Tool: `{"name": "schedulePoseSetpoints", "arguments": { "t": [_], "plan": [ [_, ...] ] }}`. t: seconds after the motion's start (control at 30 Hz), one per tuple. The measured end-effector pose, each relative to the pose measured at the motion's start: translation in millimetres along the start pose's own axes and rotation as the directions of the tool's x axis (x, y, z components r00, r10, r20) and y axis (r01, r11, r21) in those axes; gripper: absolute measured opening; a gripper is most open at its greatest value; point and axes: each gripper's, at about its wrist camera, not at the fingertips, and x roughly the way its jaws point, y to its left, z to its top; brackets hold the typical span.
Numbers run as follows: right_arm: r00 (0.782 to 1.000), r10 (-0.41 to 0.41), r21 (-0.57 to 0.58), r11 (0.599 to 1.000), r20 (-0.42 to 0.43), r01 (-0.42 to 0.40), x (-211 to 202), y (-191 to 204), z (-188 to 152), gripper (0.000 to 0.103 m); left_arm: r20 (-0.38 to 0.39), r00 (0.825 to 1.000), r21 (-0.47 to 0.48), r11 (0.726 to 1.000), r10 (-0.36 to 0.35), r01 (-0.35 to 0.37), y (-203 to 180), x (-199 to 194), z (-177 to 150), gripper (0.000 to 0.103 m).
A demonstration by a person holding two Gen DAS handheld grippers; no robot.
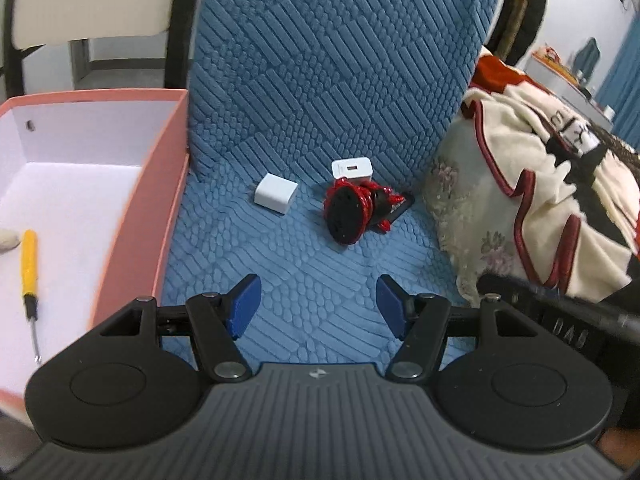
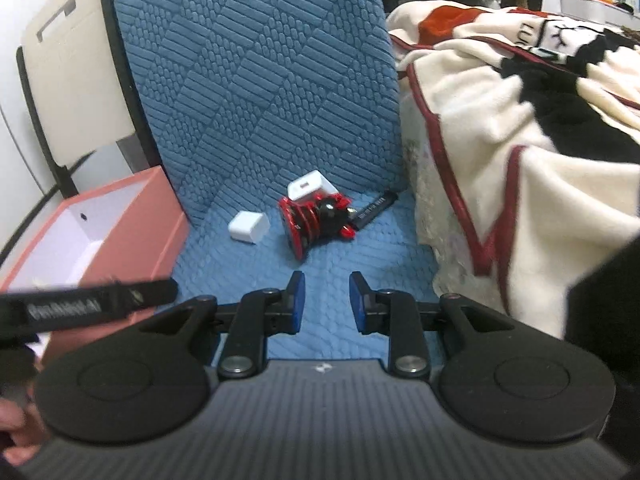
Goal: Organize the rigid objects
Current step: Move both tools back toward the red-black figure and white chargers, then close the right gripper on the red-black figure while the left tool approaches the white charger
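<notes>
On the blue quilted seat lie a white cube charger [image 1: 276,193] [image 2: 249,227], a second white charger [image 1: 351,169] [image 2: 307,186] with a USB port, a red and black round gadget [image 1: 354,211] [image 2: 316,220] and a black stick [image 2: 373,208] [image 1: 401,207]. A pink box [image 1: 132,216] [image 2: 132,220] stands at the left with a yellow screwdriver [image 1: 29,272] inside. My left gripper [image 1: 318,304] hovers open above the seat, short of the objects. My right gripper [image 2: 326,300] is also open, jaws narrower, nothing between them.
A cream, red and black blanket [image 1: 552,184] [image 2: 520,128] piles up at the right beside a floral cushion [image 1: 452,200]. The seat's blue backrest [image 1: 328,64] rises behind the objects. A white chair [image 2: 68,92] stands behind the box. A whitish object [image 1: 7,239] lies in the box.
</notes>
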Motion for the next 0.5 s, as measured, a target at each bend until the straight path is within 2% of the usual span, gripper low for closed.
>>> {"name": "schedulePoseSetpoints", "arguments": {
  "t": [0.27, 0.5],
  "plan": [
    [0.999, 0.021, 0.100, 0.995, -0.040, -0.017, 40, -13, 15, 0.029, 0.004, 1.000, -0.016, 0.999, -0.031, 0.031, 16, 37, 8, 0.069],
    [0.999, 0.014, 0.144, 0.990, -0.047, -0.007, 69, -23, 23, 0.029, 0.012, 0.998, 0.005, 0.998, -0.059, 0.059, 12, 66, 16, 0.069]
  ]
}}
